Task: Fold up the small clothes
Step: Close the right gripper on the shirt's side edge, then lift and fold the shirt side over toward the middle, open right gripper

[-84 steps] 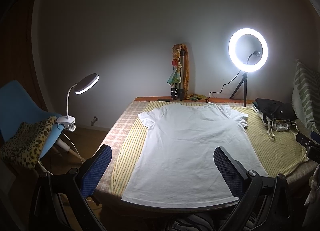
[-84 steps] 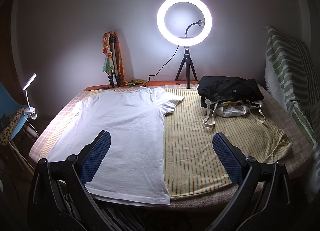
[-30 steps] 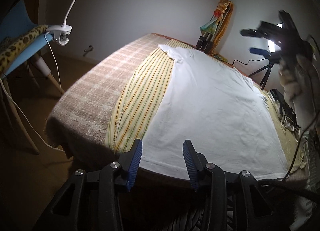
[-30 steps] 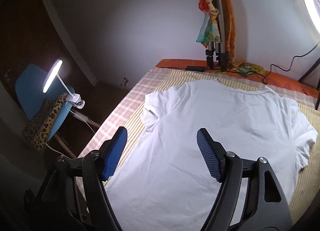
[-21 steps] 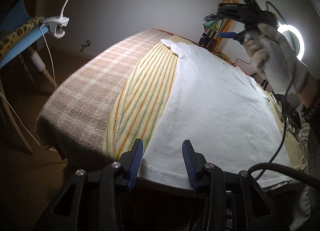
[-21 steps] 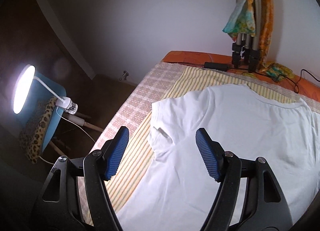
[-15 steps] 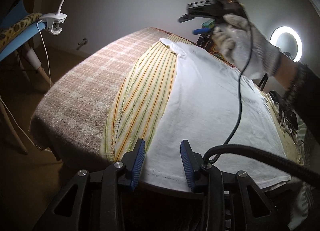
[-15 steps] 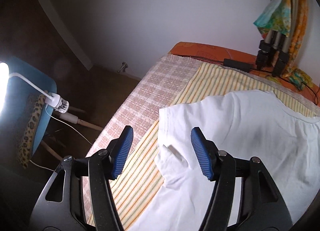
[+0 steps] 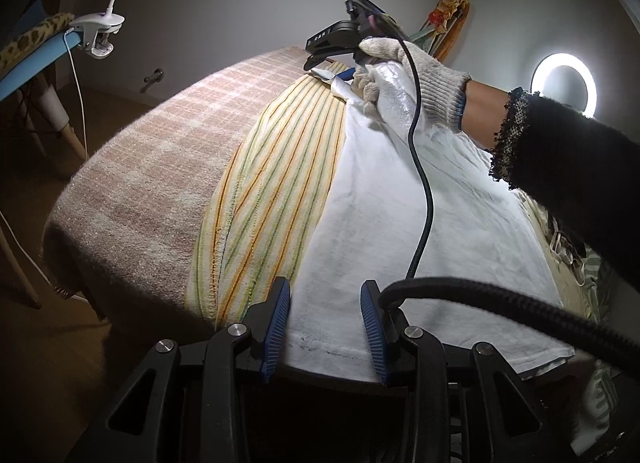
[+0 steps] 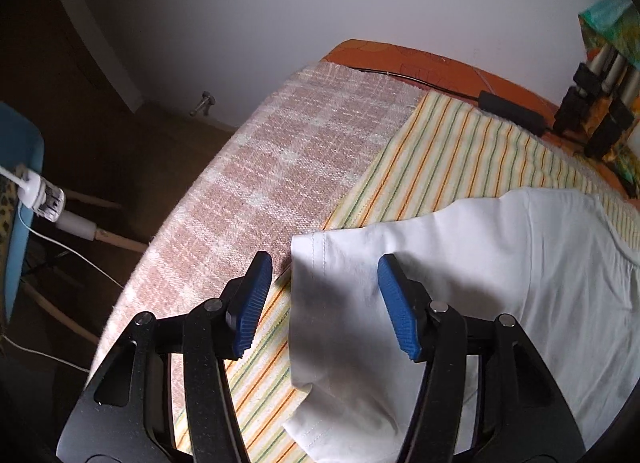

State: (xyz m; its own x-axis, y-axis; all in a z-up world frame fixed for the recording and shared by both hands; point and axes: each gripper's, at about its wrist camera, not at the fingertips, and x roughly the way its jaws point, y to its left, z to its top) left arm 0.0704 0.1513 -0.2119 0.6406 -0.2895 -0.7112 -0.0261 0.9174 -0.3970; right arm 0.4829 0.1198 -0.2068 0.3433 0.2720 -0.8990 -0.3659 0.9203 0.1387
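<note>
Right gripper [image 10: 324, 301] has dropped closer onto the sleeve [image 10: 344, 303] of the white t-shirt [image 9: 420, 223] since half a second ago; jaws part open, sleeve edge between them, nothing clamped. Left gripper [image 9: 324, 327] sits at the shirt's bottom hem, hem between its part-open jaws, ungripped. Shirt lies flat on striped cloth [image 9: 272, 183] over the bed [image 9: 152, 167].

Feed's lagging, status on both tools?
Left tool open at shirt hem. Right tool open over sleeve. White T-shirt flat, unfolded. Nothing blocking.
</note>
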